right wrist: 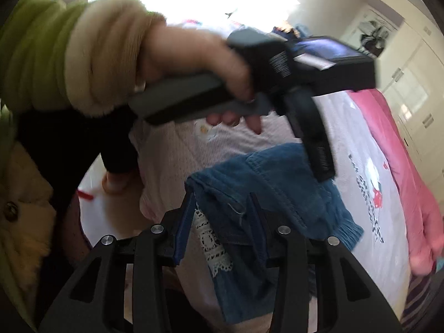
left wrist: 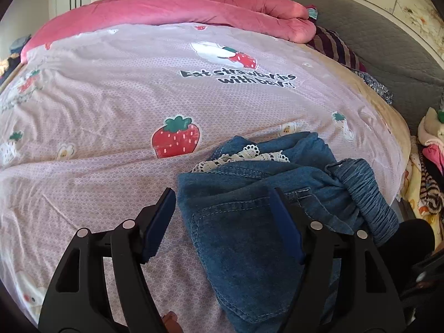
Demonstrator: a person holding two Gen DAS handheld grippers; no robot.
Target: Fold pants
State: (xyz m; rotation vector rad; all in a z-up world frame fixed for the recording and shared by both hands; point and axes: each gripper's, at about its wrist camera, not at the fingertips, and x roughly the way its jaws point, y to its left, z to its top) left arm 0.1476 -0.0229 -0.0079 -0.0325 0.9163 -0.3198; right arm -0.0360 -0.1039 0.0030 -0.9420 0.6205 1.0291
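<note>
Blue denim pants point(left wrist: 266, 208) with a white lace trim point(left wrist: 244, 158) and a gathered waistband point(left wrist: 366, 191) lie bunched on the bed's pink strawberry sheet point(left wrist: 111, 105). My left gripper point(left wrist: 222, 219) is open, its jaws standing on either side of a denim edge near a back pocket. In the right wrist view my right gripper point(right wrist: 222, 219) is open too, with a fold of the pants point(right wrist: 249, 188) and lace point(right wrist: 211, 238) lying between its fingers. The left gripper's body point(right wrist: 302, 77) and the hand holding it show above the pants.
A pink quilt point(left wrist: 194, 8) lies across the far side of the bed. A striped cloth point(left wrist: 335, 47) and a grey mat point(left wrist: 374, 36) sit at the right. Piled clothes point(left wrist: 427, 166) lie beyond the bed's right edge. White cupboards point(right wrist: 410, 88) line the wall.
</note>
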